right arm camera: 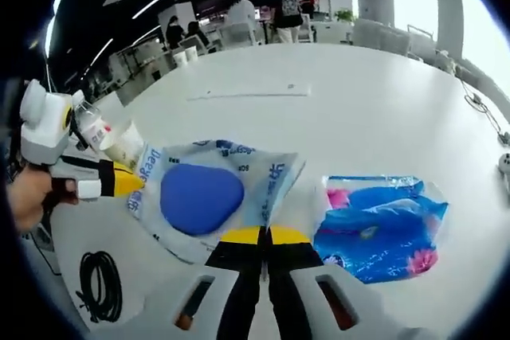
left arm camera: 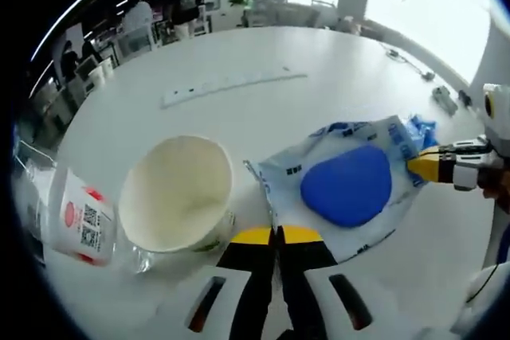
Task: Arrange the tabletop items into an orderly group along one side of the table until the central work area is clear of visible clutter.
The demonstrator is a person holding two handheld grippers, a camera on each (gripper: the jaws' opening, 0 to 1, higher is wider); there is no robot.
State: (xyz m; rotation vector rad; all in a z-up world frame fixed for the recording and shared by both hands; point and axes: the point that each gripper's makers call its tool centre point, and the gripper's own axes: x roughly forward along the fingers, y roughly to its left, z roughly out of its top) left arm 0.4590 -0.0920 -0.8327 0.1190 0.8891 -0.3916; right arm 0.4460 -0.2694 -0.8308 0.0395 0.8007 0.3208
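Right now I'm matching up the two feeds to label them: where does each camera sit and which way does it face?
Left gripper view: rides the left gripper, jaws shut, facing a paper bowl, a bottle and the wipes pack; the right gripper enters from the right.
Right gripper view: rides the right gripper, facing the same pack, a blue floral packet, a black cable; a hand holds the left gripper.
Shared: the pack, each from an opposite side.
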